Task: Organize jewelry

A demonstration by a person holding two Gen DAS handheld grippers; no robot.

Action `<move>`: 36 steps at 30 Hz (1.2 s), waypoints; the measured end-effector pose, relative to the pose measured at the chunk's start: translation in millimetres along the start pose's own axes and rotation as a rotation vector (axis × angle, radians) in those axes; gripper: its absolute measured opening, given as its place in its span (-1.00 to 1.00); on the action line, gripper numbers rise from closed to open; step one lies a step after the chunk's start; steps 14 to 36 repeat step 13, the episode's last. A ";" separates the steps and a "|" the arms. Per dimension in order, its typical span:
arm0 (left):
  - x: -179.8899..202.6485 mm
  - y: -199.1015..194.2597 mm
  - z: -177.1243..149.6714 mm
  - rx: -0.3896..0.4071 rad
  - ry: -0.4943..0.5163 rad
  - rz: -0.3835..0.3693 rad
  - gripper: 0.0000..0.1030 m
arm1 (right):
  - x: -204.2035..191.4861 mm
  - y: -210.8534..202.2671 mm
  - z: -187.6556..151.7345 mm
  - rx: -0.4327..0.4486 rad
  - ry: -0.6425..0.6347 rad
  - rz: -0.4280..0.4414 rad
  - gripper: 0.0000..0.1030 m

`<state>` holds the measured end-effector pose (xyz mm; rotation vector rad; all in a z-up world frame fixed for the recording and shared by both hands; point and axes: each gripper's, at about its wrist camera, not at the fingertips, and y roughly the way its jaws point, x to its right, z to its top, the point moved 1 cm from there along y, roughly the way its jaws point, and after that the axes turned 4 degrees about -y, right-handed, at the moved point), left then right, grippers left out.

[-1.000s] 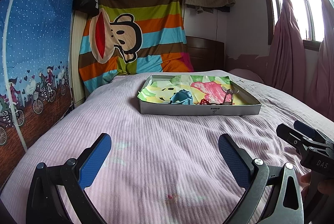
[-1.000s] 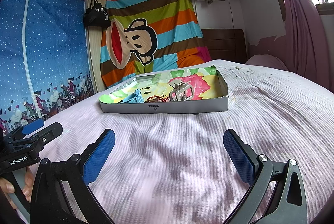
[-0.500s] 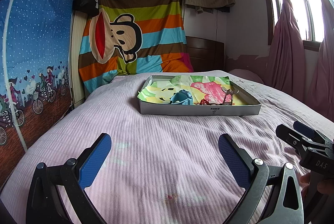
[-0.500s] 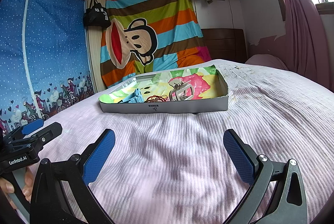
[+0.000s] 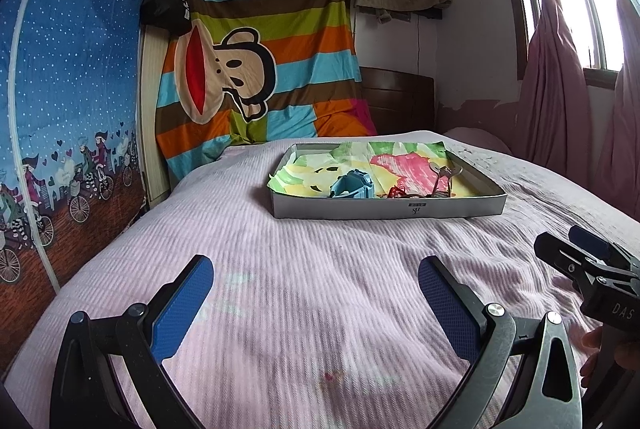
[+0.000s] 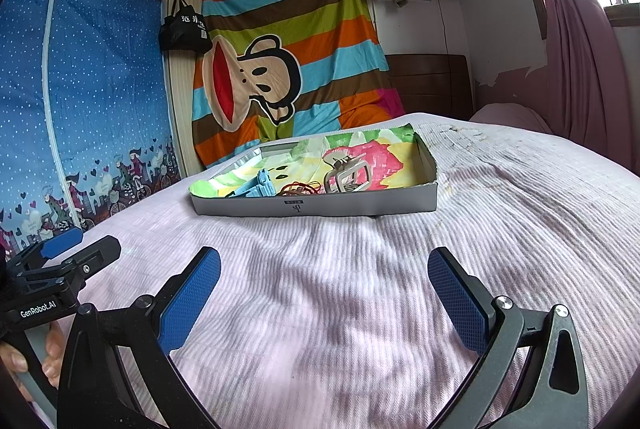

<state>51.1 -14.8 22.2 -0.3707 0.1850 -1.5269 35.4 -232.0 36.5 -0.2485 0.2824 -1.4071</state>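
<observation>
I hold both grippers low over the pink ribbed bedspread (image 5: 320, 289), side by side and apart from each other. My left gripper (image 5: 316, 303), black-framed with blue textured pads, has its jaws spread wide with nothing between them; only bedspread shows in the gap. My right gripper (image 6: 324, 297), of the same build, is likewise spread wide and holds nothing. In the left wrist view the right gripper appears at the right edge, and in the right wrist view the left gripper appears at the left edge with my fingers (image 6: 52, 353) wrapped on its handle. The shallow grey cardboard tray (image 5: 384, 209), lined with a brightly coloured printed paper, rests on the bedspread well ahead of both grippers, nearer the striped cartoon-monkey cloth (image 5: 256, 69) hanging on the wall. Inside the tray, near its front wall, lie three items: a light-blue plastic hair claw clip (image 5: 352, 186) to the left, a tangle of thin red cord (image 6: 298, 188) in the middle, and a beige rectangular-frame hair claw clip (image 6: 348, 175) to the right. Neither gripper touches the tray or its contents.
</observation>
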 end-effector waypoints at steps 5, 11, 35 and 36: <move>0.3 0.0 -0.4 0.000 -0.001 -0.001 1.00 | -0.3 0.0 0.0 0.000 0.000 0.000 0.97; 1.0 0.1 -0.7 0.001 0.000 -0.001 1.00 | -0.3 0.0 0.1 0.000 0.000 0.000 0.97; 1.3 -0.6 -1.4 0.001 0.000 0.000 1.00 | -0.2 0.2 0.1 -0.001 0.000 0.000 0.97; 1.3 -0.6 -1.4 0.001 0.000 0.000 1.00 | -0.2 0.2 0.1 -0.001 0.000 0.000 0.97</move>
